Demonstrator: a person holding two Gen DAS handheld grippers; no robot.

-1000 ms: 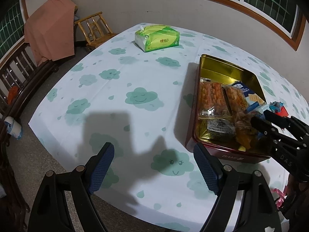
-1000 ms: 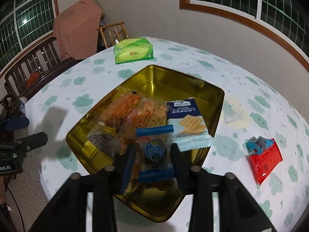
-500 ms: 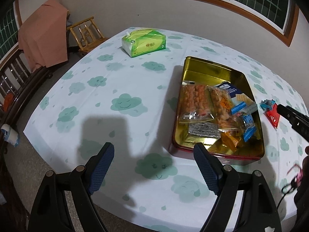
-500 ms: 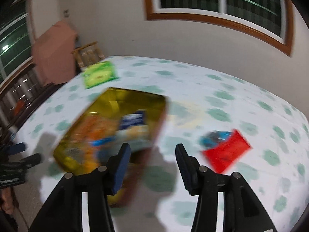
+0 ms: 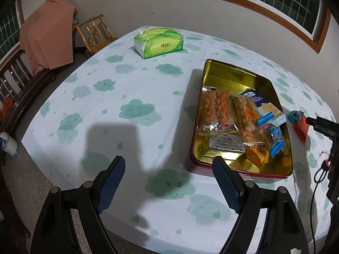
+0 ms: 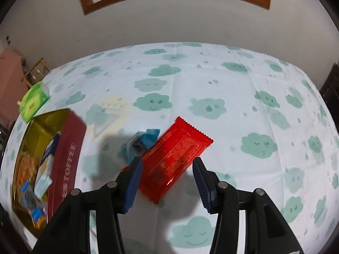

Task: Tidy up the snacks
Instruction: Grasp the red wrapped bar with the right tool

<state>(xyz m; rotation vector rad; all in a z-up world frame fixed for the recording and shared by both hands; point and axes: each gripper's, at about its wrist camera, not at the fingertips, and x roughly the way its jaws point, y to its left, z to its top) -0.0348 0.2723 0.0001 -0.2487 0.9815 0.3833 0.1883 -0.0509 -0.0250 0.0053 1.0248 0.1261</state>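
- Two loose snacks lie outside the tin, and in the left wrist view they sit past its far right wall: a red packet with a small blue packet touching its far end
- From this view the left gripper hangs over the near edge of the table, its fingers spread wide with nothing between them, aimed at bare cloth just left of the tin's near corner
- The tin holds several packets already, among them a clear bag of orange crackers and a blue biscuit pack; a green tissue pack stands well apart at the far side
- At the right edge of this view the dark tip of the right gripper reaches in beside the red packet, so the right hand is clearly the nearer one

- In the right wrist view the red packet lies straight ahead of the right gripper, its near end already between the open fingers, though whether it touches either one I cannot tell
- Its long axis runs diagonally, from near-left to far-right, so it sits skewed to the line of the fingers rather than square across them
- The small blue packet rests against the red one's left side, just ahead of the left finger, and could get nudged or caught in a close
- The tin lies to the left of the gripper, near but apart from both packets
- Judging by this, a slight twist to square up on the red packet's narrow width is what the grasp calls for
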